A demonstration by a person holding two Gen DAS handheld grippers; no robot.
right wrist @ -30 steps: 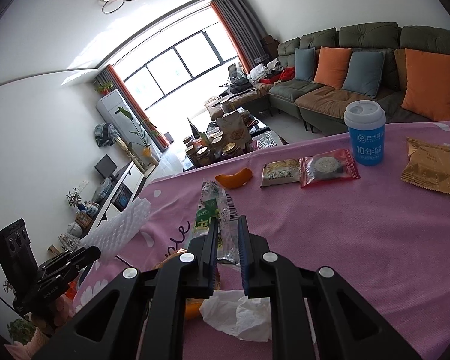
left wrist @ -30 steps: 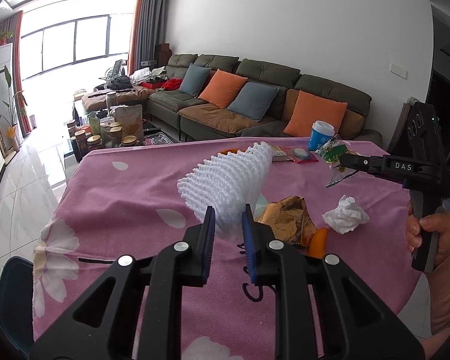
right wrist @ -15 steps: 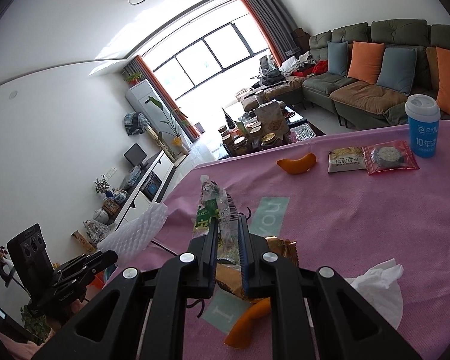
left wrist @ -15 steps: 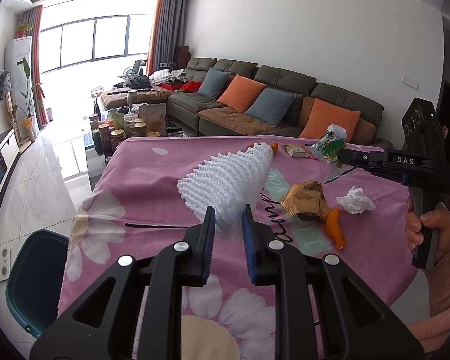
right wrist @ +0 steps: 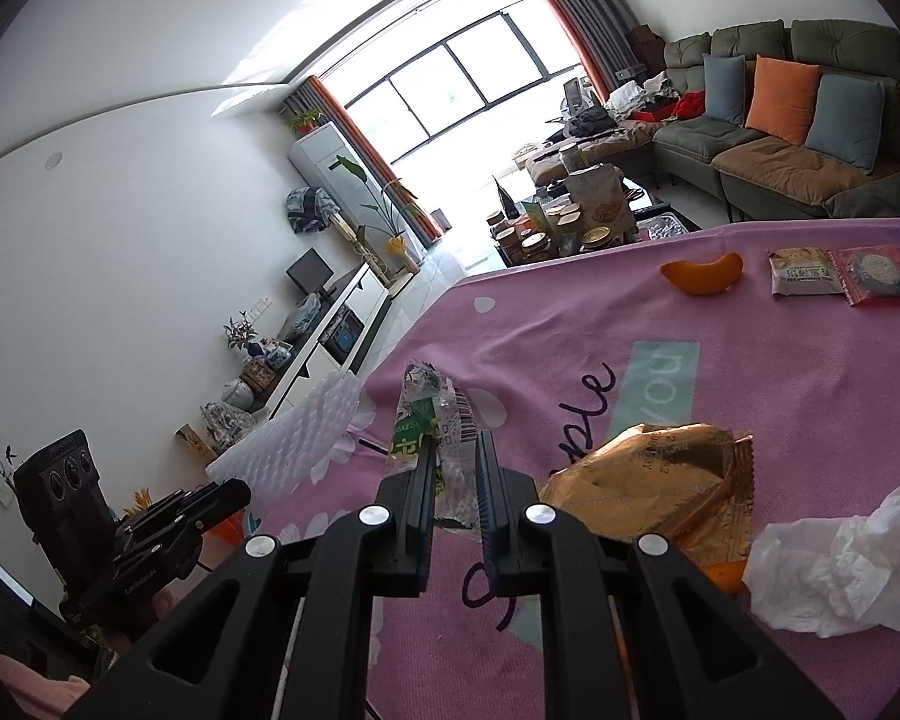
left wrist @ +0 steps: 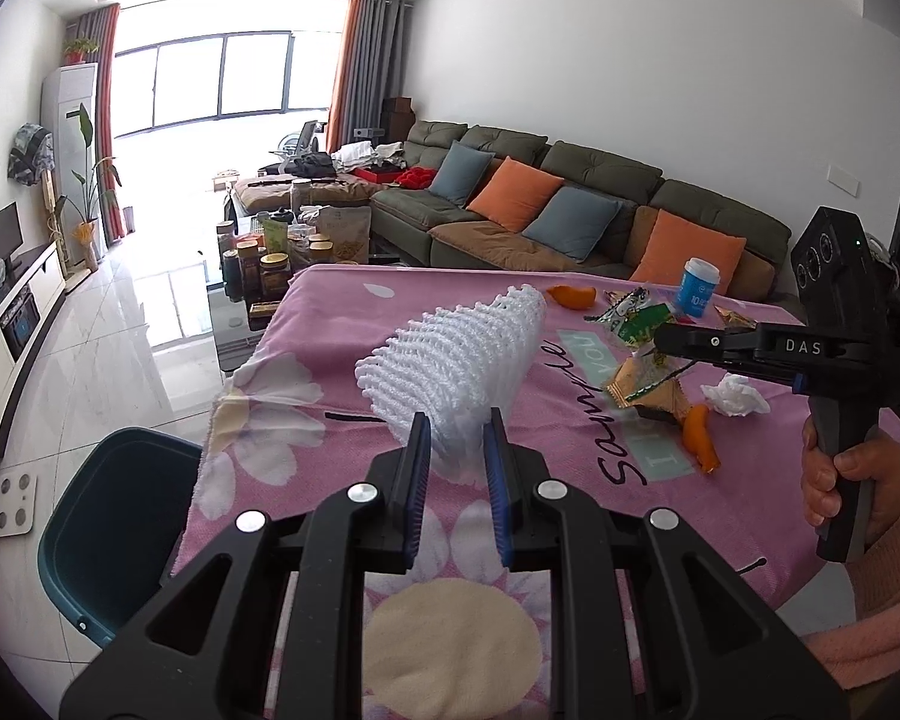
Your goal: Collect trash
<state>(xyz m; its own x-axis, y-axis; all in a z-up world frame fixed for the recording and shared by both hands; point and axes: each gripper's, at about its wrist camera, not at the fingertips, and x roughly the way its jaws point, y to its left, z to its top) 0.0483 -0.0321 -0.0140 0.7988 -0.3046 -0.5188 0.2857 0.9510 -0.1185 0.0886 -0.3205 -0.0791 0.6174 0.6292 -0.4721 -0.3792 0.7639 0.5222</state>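
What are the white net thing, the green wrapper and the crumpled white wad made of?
White net sleeve: looks like soft foam mesh, matte, with an open puffy lattice; probably fruit-protection netting.
Green wrapper: thin glossy plastic film, partly clear, with a printed barcode.
Crumpled white wad: likely tissue paper, matte with soft irregular creases.

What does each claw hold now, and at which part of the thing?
The left claw grips the white foam net at its near end. The right claw pinches the green and clear wrapper at its lower end.
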